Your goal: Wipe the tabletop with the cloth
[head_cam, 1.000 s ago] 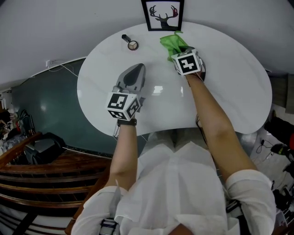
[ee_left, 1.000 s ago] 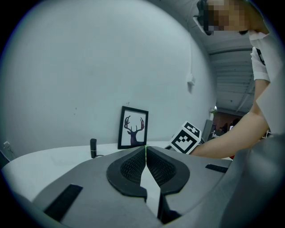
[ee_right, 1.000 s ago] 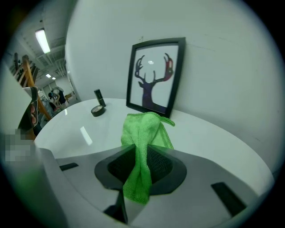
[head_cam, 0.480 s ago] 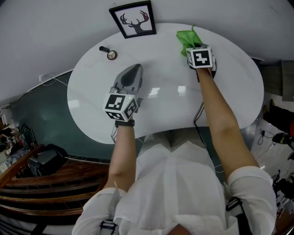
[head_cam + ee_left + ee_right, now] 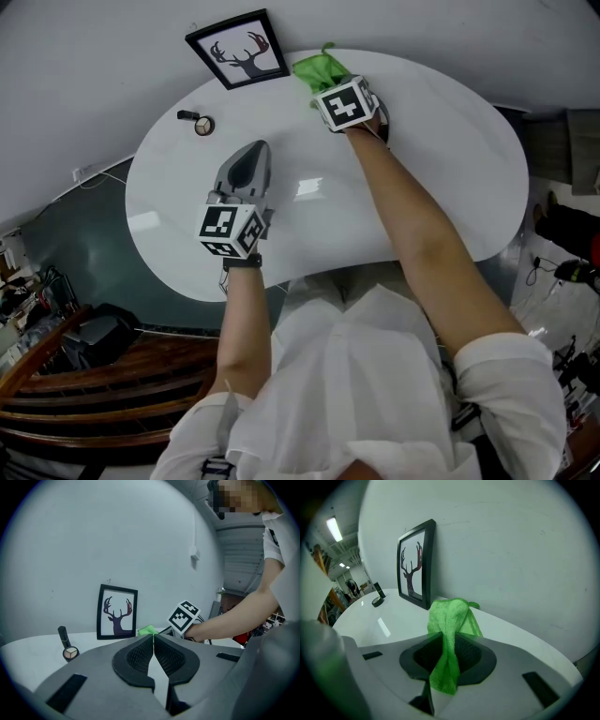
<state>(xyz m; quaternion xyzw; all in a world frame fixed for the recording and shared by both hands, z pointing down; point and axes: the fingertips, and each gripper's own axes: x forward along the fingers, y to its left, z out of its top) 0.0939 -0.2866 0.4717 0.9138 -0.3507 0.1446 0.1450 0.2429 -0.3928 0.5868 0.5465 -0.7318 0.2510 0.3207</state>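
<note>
A bright green cloth (image 5: 319,69) lies bunched at the far edge of the round white table (image 5: 441,169), close to the wall. My right gripper (image 5: 449,645) is shut on the green cloth (image 5: 449,620), which hangs through its jaws. The cloth (image 5: 148,630) shows as a small green patch in the left gripper view, beside the right gripper's marker cube (image 5: 183,616). My left gripper (image 5: 153,644) is shut with nothing in it, and rests over the table's left middle, its grey body (image 5: 244,173) pointing at the wall.
A black-framed deer picture (image 5: 236,49) leans on the wall at the back left, just left of the cloth. A small round compact (image 5: 203,125) and a dark tube (image 5: 187,114) lie at the table's far left. The table's right half (image 5: 469,141) is bare.
My right gripper has swept the cloth along the table's far edge: rightward away from the picture, then back left beside it. The left gripper has stayed put.
</note>
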